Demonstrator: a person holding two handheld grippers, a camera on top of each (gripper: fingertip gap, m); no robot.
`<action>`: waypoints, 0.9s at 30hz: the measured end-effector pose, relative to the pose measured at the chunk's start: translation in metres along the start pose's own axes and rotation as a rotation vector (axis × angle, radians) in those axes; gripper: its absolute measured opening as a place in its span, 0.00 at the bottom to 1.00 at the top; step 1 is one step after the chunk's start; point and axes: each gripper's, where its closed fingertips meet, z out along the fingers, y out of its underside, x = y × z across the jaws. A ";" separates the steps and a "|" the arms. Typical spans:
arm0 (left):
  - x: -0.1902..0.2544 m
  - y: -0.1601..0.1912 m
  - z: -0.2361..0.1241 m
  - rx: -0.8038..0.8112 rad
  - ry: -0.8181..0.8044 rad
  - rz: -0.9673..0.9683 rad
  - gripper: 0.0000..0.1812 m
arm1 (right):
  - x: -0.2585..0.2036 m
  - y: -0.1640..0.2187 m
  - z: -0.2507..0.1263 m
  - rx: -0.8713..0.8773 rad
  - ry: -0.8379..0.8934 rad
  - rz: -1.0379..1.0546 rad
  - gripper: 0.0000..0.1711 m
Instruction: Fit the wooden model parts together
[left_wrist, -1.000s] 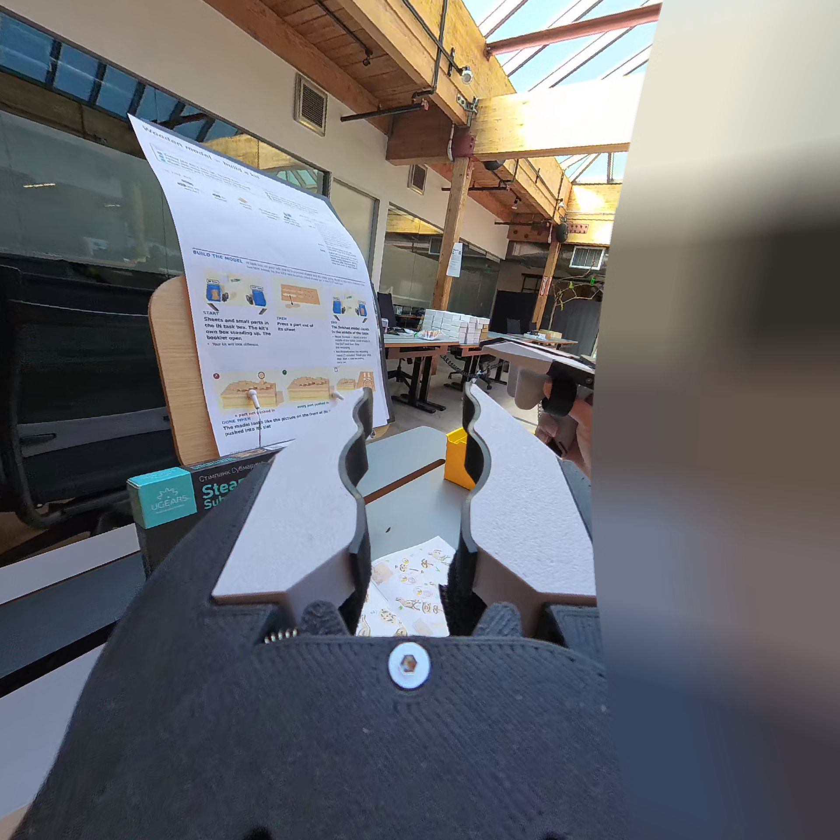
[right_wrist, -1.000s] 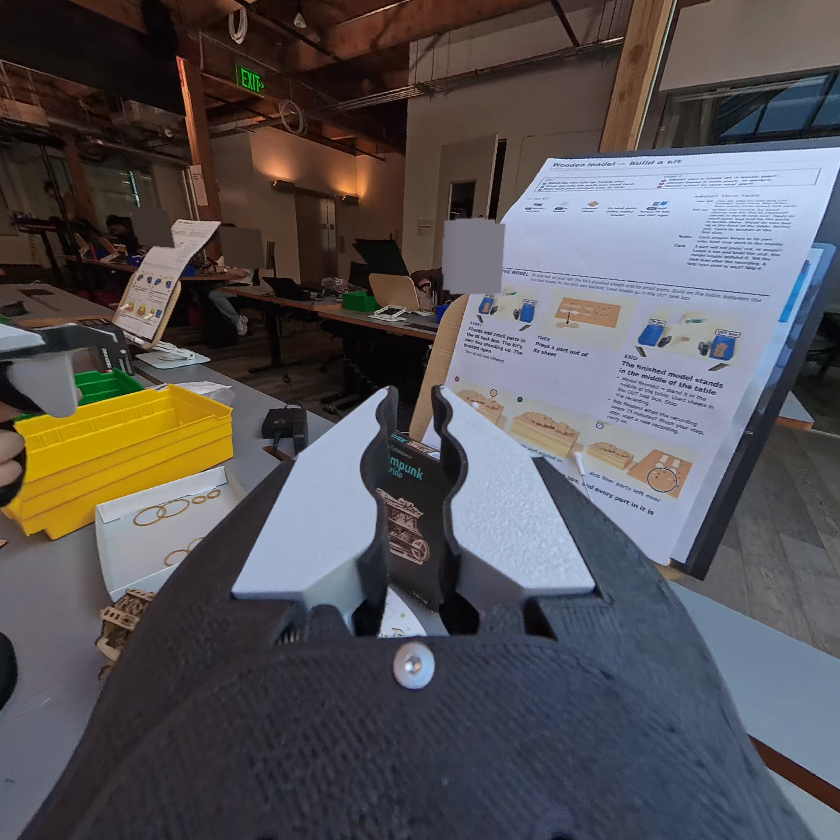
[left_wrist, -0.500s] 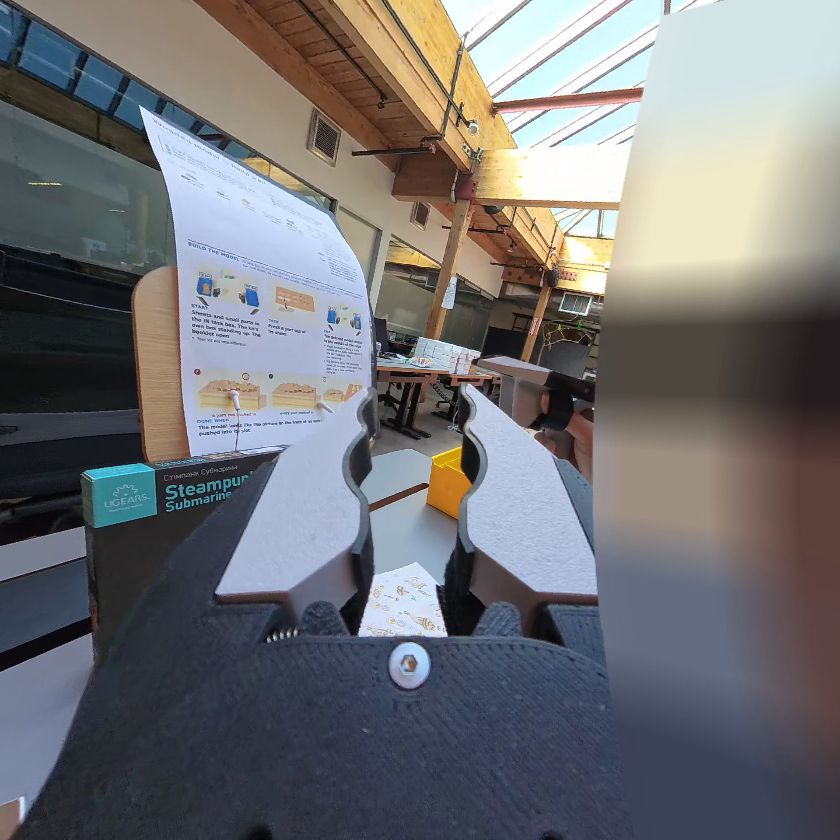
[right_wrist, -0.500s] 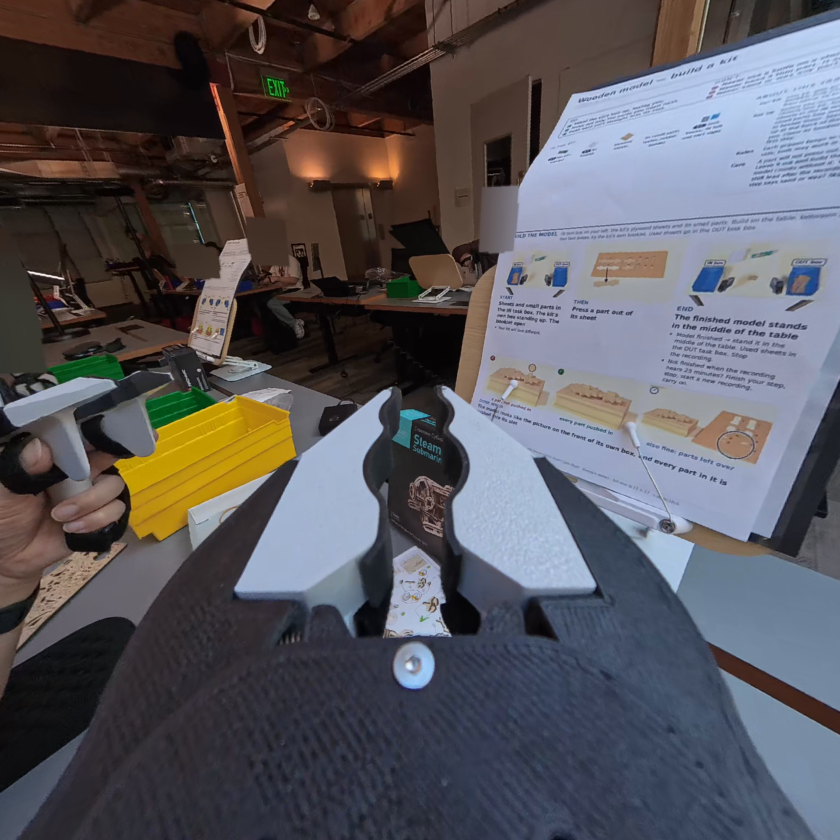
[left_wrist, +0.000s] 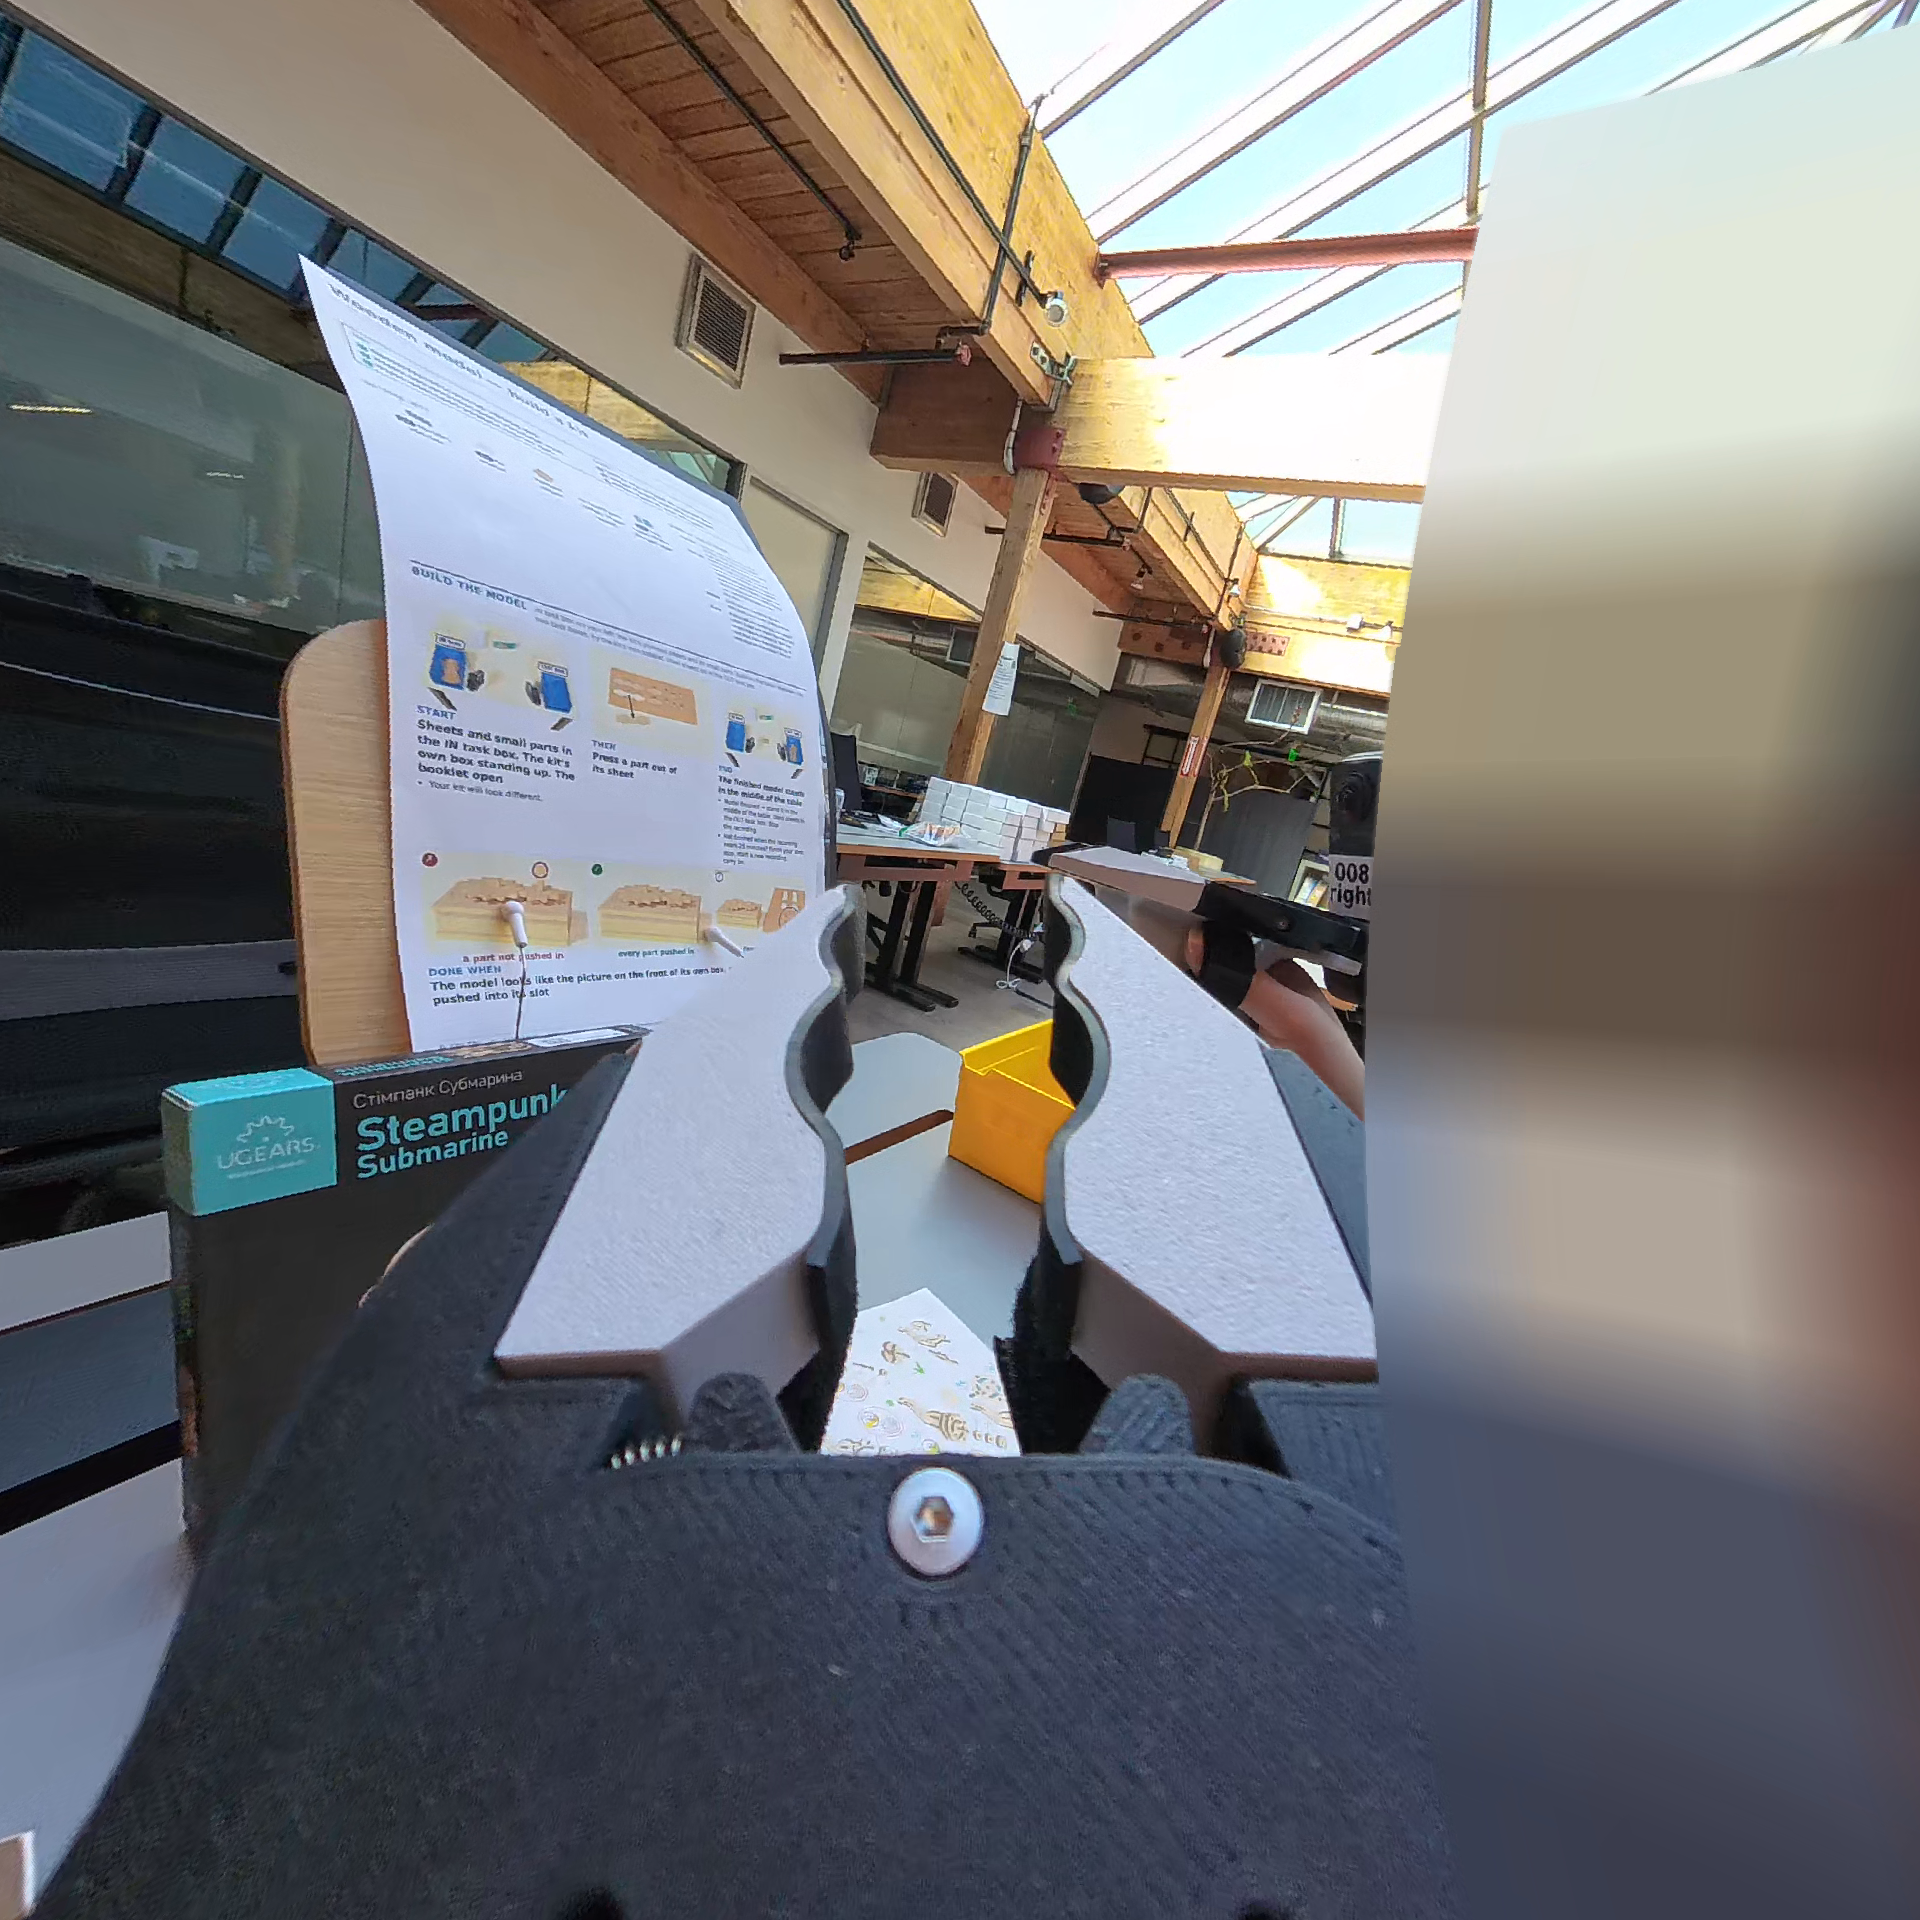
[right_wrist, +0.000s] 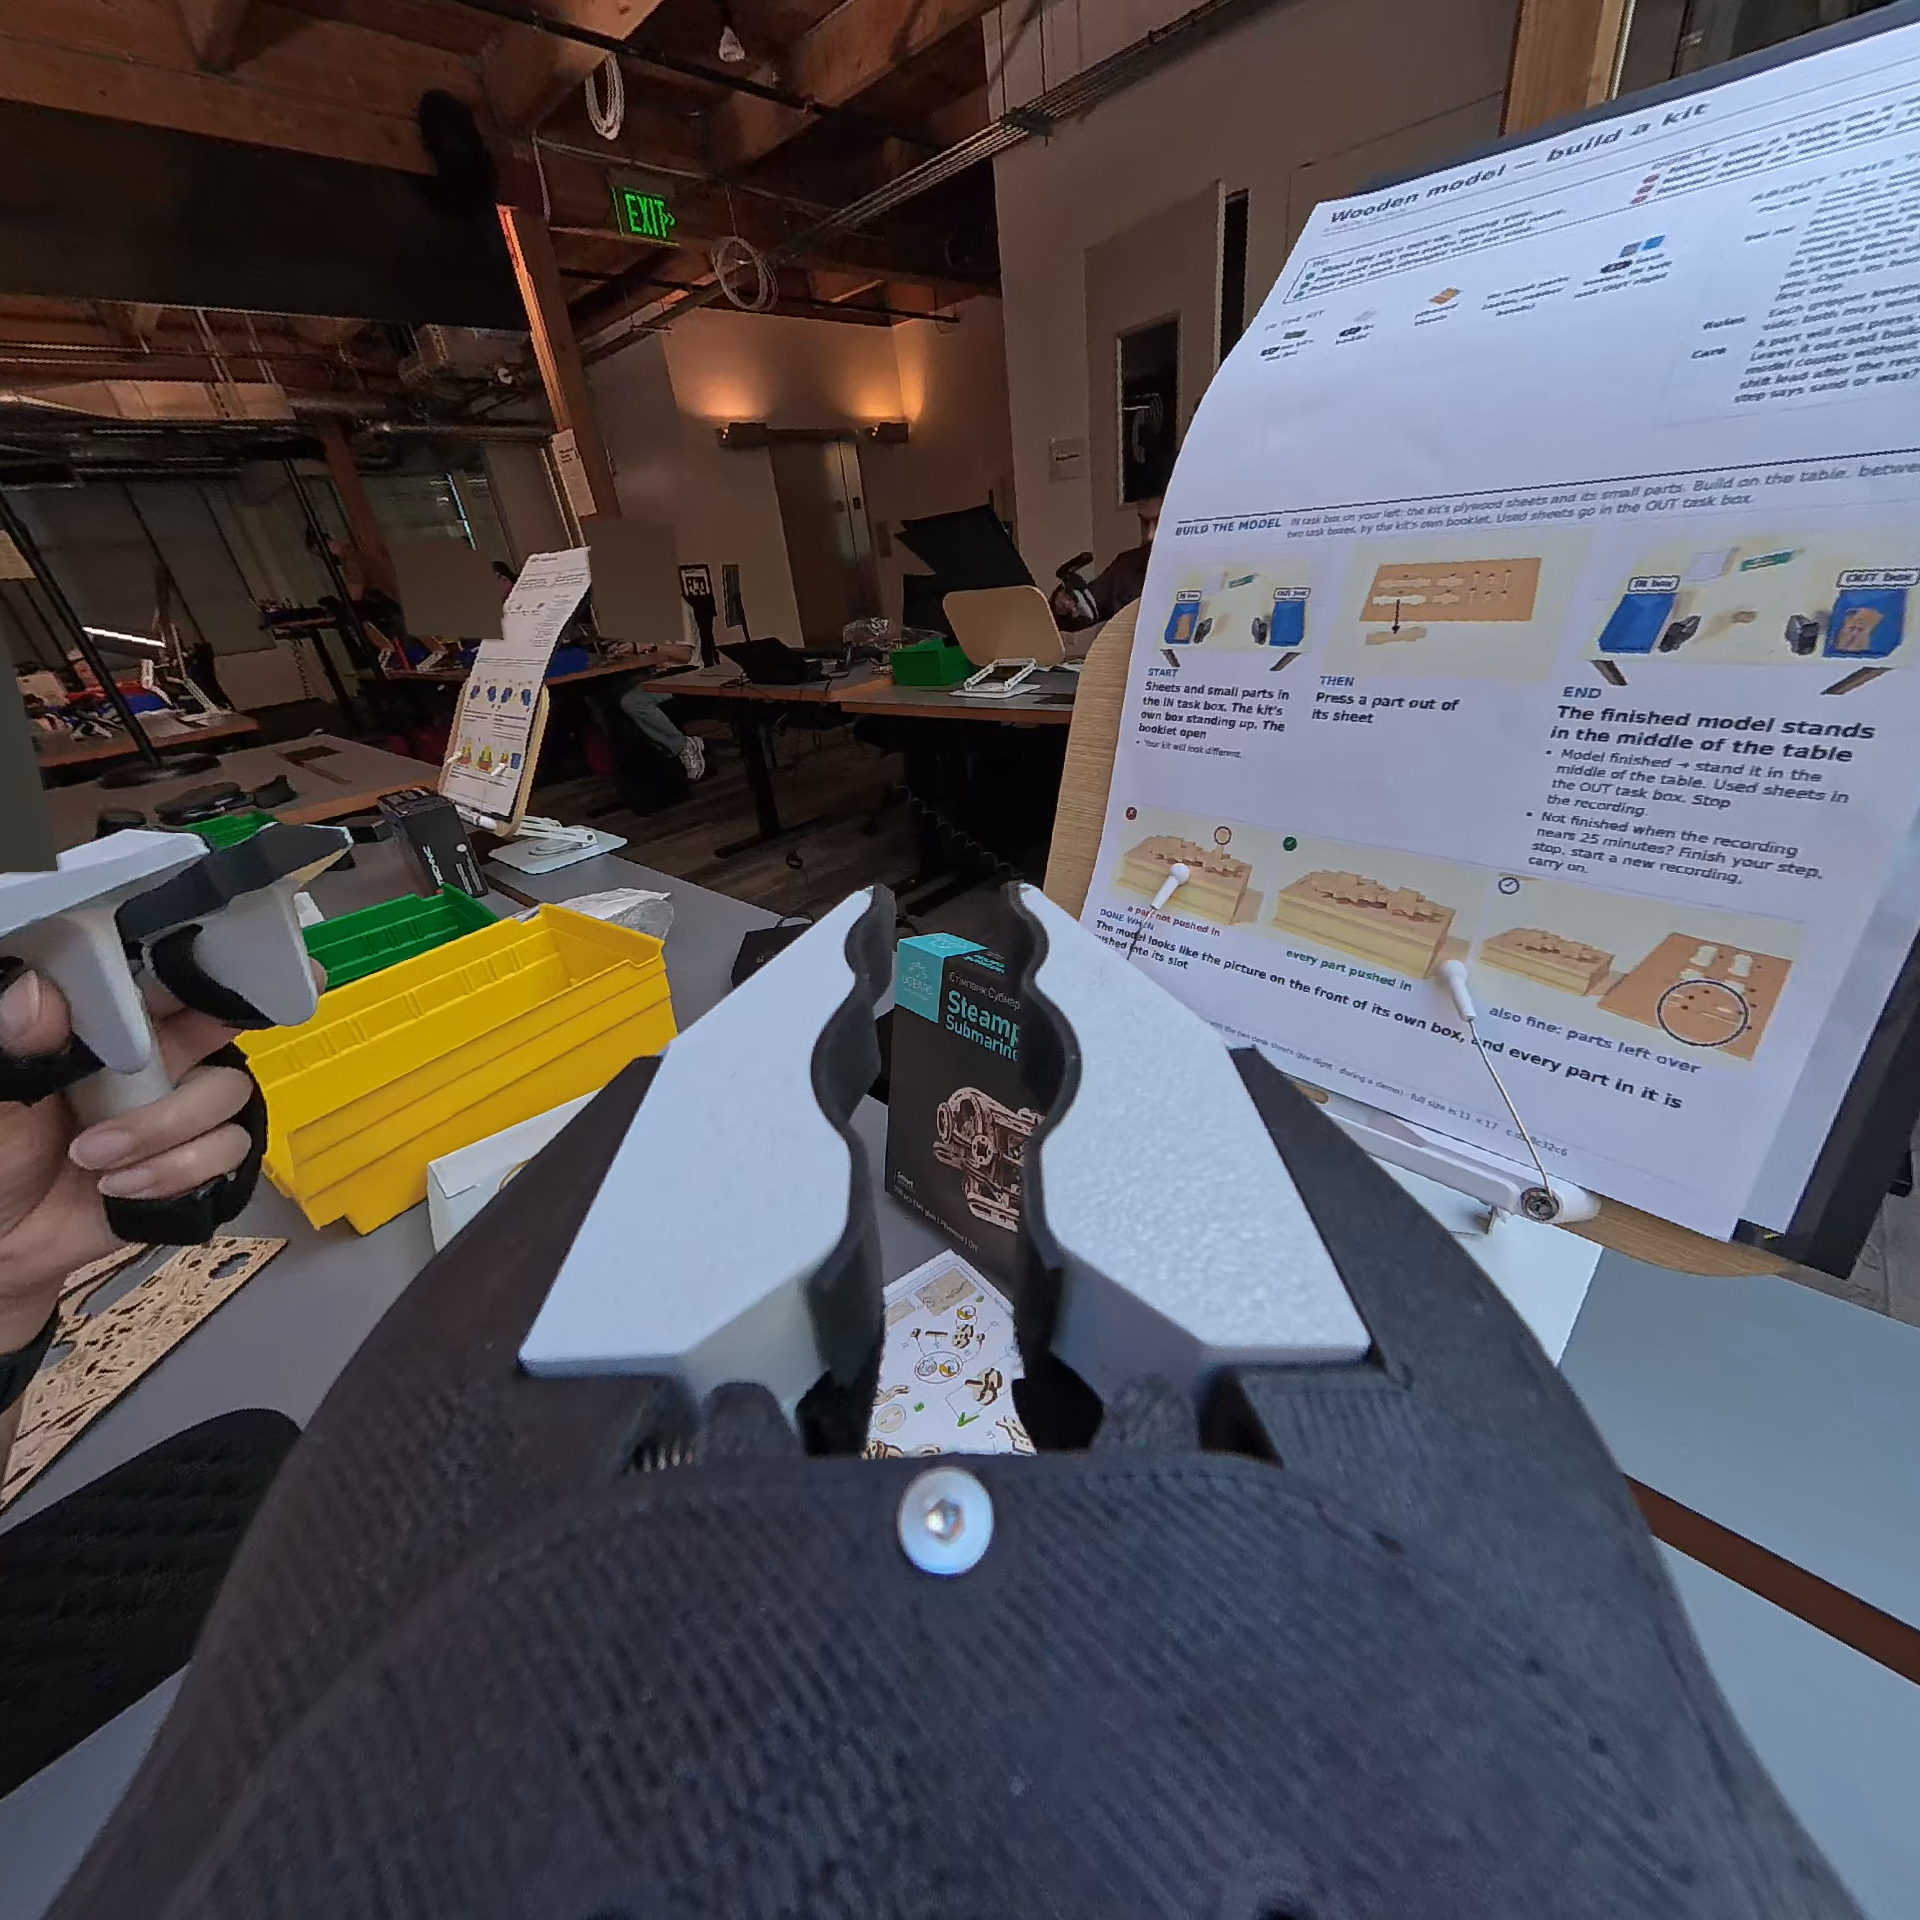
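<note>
Kit box (right_wrist: 961, 1081) upright, long axis vertical (front facing right gripper (right_wrist: 951, 935)), both grippers' fingers parted, empty.

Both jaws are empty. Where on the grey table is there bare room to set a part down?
Bare grey tabletop lies to the right, below the instruction sheet on its wooden stand. A smaller patch sits between the black model kit box and the yellow plastic bin. Crowded: left, with the cut plywood sheet and the white box.
</note>
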 end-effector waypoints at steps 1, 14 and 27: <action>-0.001 0.000 0.000 -0.005 0.001 0.000 0.18 | 0.000 0.001 0.000 -0.001 -0.001 0.003 0.11; -0.002 -0.004 -0.003 -0.024 0.006 0.016 0.18 | -0.004 0.016 0.011 -0.055 -0.006 -0.021 0.12; -0.005 -0.004 -0.002 -0.034 -0.002 0.024 0.19 | -0.003 0.021 0.014 -0.076 -0.005 -0.025 0.11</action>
